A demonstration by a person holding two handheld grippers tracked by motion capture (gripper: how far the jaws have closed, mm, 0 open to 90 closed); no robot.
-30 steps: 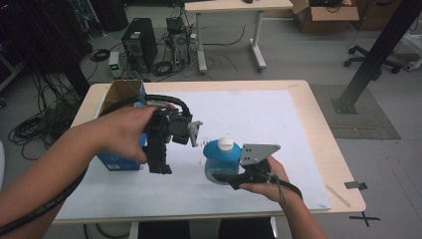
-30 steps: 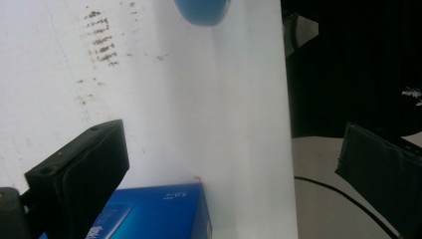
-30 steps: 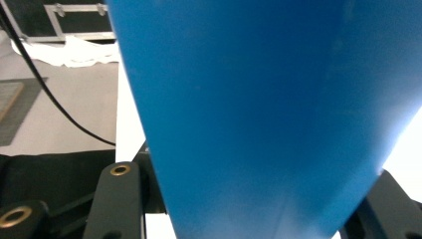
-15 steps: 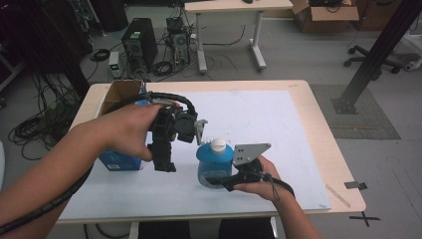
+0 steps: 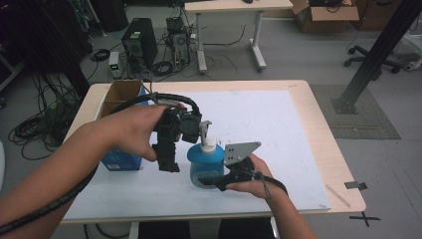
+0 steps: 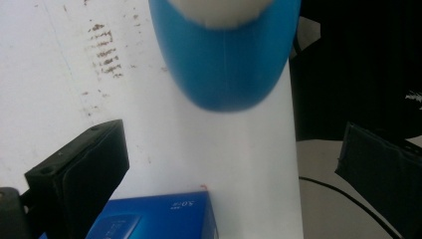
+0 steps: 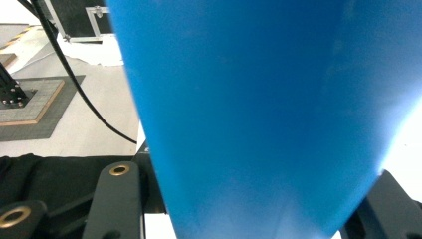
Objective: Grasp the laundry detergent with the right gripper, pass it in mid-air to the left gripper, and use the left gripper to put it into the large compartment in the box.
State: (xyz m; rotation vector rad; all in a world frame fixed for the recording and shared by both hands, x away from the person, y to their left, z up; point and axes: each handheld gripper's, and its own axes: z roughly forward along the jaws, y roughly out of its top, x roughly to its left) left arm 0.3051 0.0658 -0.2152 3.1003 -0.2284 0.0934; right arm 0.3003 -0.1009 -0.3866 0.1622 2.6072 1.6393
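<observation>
- On the desk [image 5: 298, 124], near its front edge, a blue pump bottle [image 5: 205, 167] with a white pump head [image 5: 206, 137] is seen in the high view.
- The bottle is gripped by the right claw [image 5: 219, 181], whose jaws are clamped on its lower body from the right side; in the right gripper view the blue body [image 7: 259, 109] sits between the two black jaws.
- Whether the bottle base rests on the desk or is raised just above it cannot be told.
- The grey plate [image 5: 239, 151] on the right claw is seen just right of the bottle.
- The left claw [image 5: 168, 162] is held just left of the bottle, pointing downward; the pump head lies just beside its upper body.
- The left claw's jaws are spread apart with nothing between them; in the left gripper view the bottle [image 6: 226, 55] is seen ahead of the jaws, clear of both.
- A blue box [image 5: 121, 160] is found on the desk beside the left claw, partly hidden by the left hand [image 5: 137, 129]; its corner [image 6: 159, 219] is seen low in the left gripper view.
- A cardboard box [image 5: 119, 94] stands at the desk's far left corner.
</observation>
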